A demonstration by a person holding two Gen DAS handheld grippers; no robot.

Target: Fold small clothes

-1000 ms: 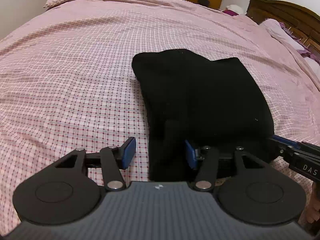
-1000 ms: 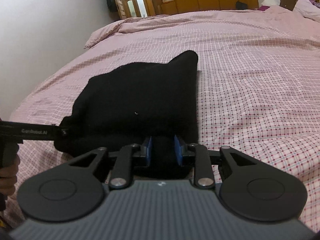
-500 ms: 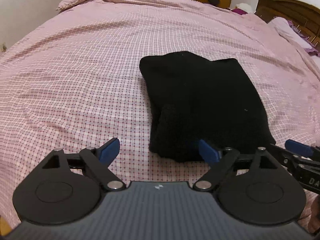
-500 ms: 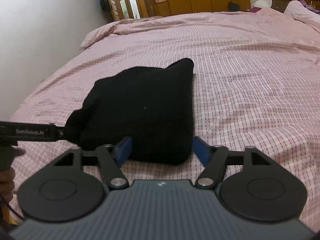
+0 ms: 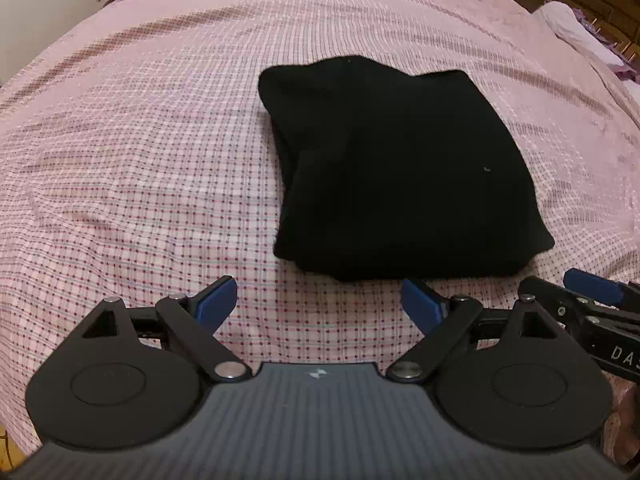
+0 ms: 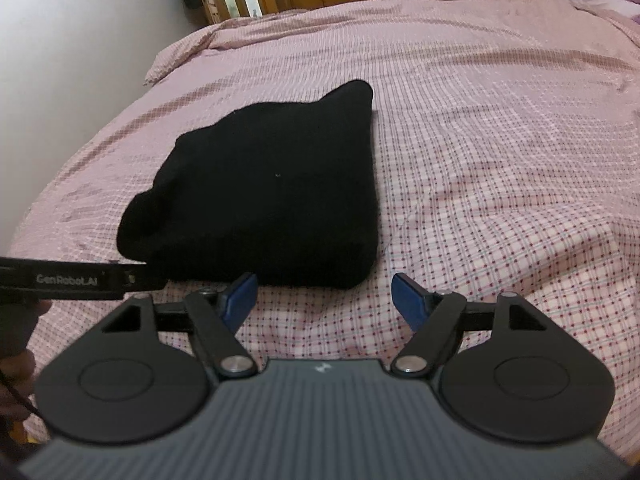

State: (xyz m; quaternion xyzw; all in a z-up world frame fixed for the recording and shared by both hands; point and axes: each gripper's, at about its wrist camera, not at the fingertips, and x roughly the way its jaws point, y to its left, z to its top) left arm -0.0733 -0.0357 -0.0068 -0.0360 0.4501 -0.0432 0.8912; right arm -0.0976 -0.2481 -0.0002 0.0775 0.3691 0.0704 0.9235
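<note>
Both grippers, left (image 5: 318,306) and right (image 6: 324,298), have jaws wide apart, folded black sweater (image 5: 400,172) lying just ahead on the bed (image 5: 140,140).

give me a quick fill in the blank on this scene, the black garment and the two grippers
1. The black garment lies folded on a ____ checked bedspread.
2. The left gripper has its fingers ____.
3. The right gripper holds ____.
4. Both grippers' finger pads are coloured ____.

Missing words: pink; open; nothing; blue
</note>
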